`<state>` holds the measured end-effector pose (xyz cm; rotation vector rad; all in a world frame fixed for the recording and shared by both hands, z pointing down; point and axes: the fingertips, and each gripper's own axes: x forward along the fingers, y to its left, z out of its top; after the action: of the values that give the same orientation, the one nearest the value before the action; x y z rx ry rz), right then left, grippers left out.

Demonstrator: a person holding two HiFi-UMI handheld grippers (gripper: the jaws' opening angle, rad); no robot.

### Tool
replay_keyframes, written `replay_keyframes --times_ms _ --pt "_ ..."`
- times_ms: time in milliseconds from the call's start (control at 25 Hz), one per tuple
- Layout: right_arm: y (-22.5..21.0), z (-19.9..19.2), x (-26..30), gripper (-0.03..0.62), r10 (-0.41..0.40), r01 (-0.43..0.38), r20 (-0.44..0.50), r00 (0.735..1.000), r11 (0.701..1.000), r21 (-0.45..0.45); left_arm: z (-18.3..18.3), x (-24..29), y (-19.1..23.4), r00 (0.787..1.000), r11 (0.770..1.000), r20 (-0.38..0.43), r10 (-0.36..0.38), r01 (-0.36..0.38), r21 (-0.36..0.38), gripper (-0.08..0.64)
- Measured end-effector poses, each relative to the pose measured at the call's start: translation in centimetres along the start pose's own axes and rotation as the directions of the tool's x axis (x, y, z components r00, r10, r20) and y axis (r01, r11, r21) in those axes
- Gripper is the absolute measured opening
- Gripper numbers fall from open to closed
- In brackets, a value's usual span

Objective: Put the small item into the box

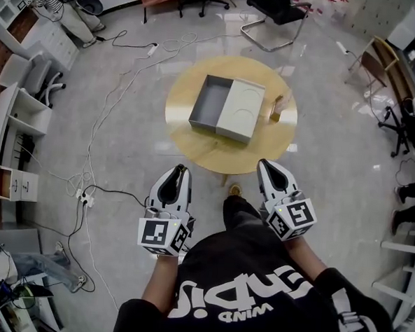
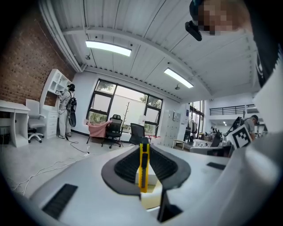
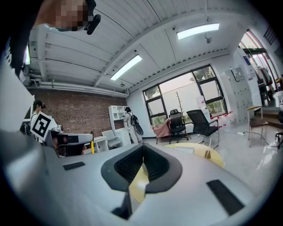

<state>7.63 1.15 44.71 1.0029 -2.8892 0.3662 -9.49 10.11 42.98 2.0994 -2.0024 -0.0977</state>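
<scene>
A grey open box (image 1: 210, 102) with its white lid (image 1: 240, 111) beside it lies on the round yellow table (image 1: 194, 148). A small tan item (image 1: 276, 110) stands upright on the table, right of the lid; the right gripper view shows the item (image 3: 206, 153) too. My left gripper (image 1: 181, 168) hangs short of the table's near edge. In its own view the left gripper (image 2: 144, 145) is shut on a thin yellow utility knife (image 2: 144, 170). My right gripper (image 1: 266, 163) is at the table's near right edge. The right gripper (image 3: 143, 150) is shut with nothing in it.
Cables and a power strip (image 1: 85, 199) trail over the floor at left. Office chairs (image 1: 275, 11) stand beyond the table, and white shelving (image 1: 17, 125) lines the left wall. A person (image 3: 129, 123) stands far off by the shelves.
</scene>
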Motion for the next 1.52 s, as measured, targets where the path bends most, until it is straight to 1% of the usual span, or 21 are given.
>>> replay_keyframes --times_ms 320,560,680,800,960,1280,1520 --pt "-3.7 2.2 6.7 0.003 0.047 -0.047 -0.031 0.998 0.999 0.0 2.2 7.8 2.4 1.0 1.0 -0.003 0.018 -0.018 -0.017 0.072" --pt "-7.1 4.2 10.5 0.003 0.08 -0.08 -0.028 0.996 0.997 -0.008 3.8 12.9 3.1 0.999 0.999 0.011 0.036 -0.036 -0.013 0.072" --pt "-8.6 4.9 11.9 0.003 0.094 -0.095 -0.029 0.995 0.995 -0.014 4.4 15.0 3.0 0.999 0.999 0.021 0.031 -0.031 -0.01 0.072" --pt "-9.2 5.3 13.4 0.003 0.102 -0.103 -0.028 0.994 0.995 -0.019 4.8 16.3 3.2 1.0 1.0 0.023 0.019 -0.019 -0.012 0.072" --pt "-9.5 5.5 15.2 0.003 0.083 -0.083 -0.03 0.996 0.997 -0.008 5.0 17.6 4.6 1.0 1.0 0.005 0.001 -0.001 -0.013 0.072" --pt "-8.9 5.8 18.2 0.003 0.031 -0.031 -0.01 0.999 0.999 0.015 5.5 20.6 7.5 0.997 0.998 -0.04 -0.067 0.067 0.0 0.072" --pt "-9.2 6.1 19.3 0.003 0.005 -0.005 0.001 1.0 1.0 0.015 4.1 23.6 8.8 0.989 0.994 -0.109 -0.103 0.105 0.008 0.072"
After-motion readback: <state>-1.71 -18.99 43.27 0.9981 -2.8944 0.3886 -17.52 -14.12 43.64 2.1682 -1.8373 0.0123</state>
